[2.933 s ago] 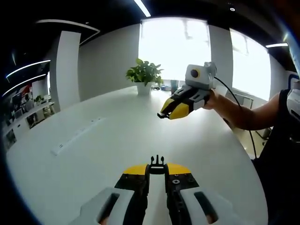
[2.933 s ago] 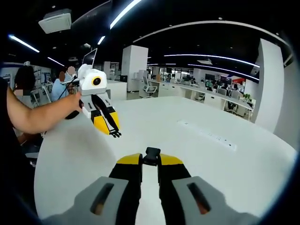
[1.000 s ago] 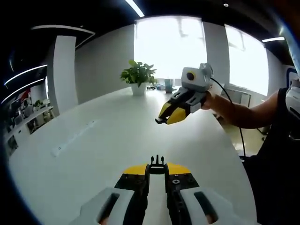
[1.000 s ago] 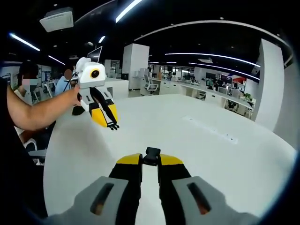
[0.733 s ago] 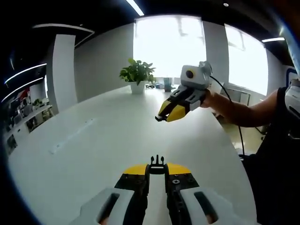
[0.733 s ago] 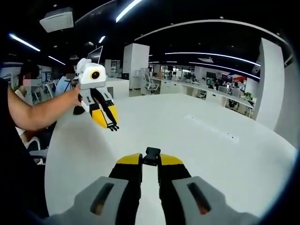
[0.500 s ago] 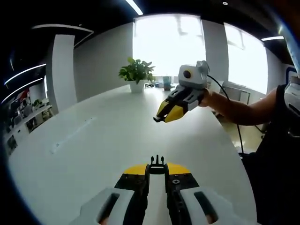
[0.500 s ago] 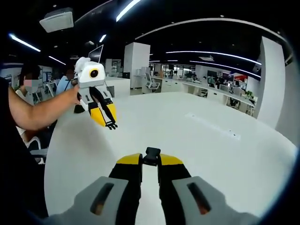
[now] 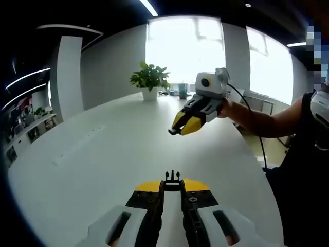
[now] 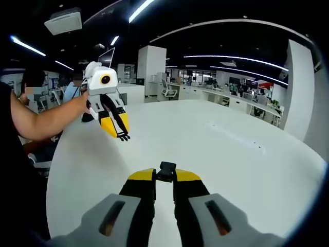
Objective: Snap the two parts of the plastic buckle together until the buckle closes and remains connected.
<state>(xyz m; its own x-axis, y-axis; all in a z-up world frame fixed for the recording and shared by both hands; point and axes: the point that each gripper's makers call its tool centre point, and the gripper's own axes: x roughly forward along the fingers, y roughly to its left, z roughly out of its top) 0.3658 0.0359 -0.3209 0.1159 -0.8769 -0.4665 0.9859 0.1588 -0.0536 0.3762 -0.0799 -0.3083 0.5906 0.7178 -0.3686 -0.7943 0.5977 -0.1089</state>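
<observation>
**A:** Where are the two buckle halves?

**B:** Each sits in a gripper, both held in the air above the white table (image 9: 103, 154). In the left gripper view, the left gripper (image 9: 172, 186) has its yellow-tipped jaws pressed together on the pronged buckle half (image 9: 172, 179), whose black prongs stick out past the jaw tips.

**A:** And the other half?

**B:** In the right gripper view, the right gripper (image 10: 165, 175) is clamped on the buckle socket (image 10: 166, 170), a small black block poking out between its jaw tips.

**A:** Are the halves touching?

**B:** No, they are well apart. In the left gripper view the right gripper hangs over the table, up and to the right of the pronged half, a small dark piece at its tip, held by a hand (image 9: 230, 109). In the right gripper view the left gripper (image 10: 123, 136) floats over the table's left side, prongs pointing down, carried by the other hand (image 10: 82, 105).

**A:** What else is around the table?

**B:** At its far end, in the left gripper view, stands a potted plant (image 9: 149, 81) in a white pot before a bright window (image 9: 185, 49). Beyond the table in the right gripper view lie rows of office desks (image 10: 226, 98) and a white pillar (image 10: 154, 69).
</observation>
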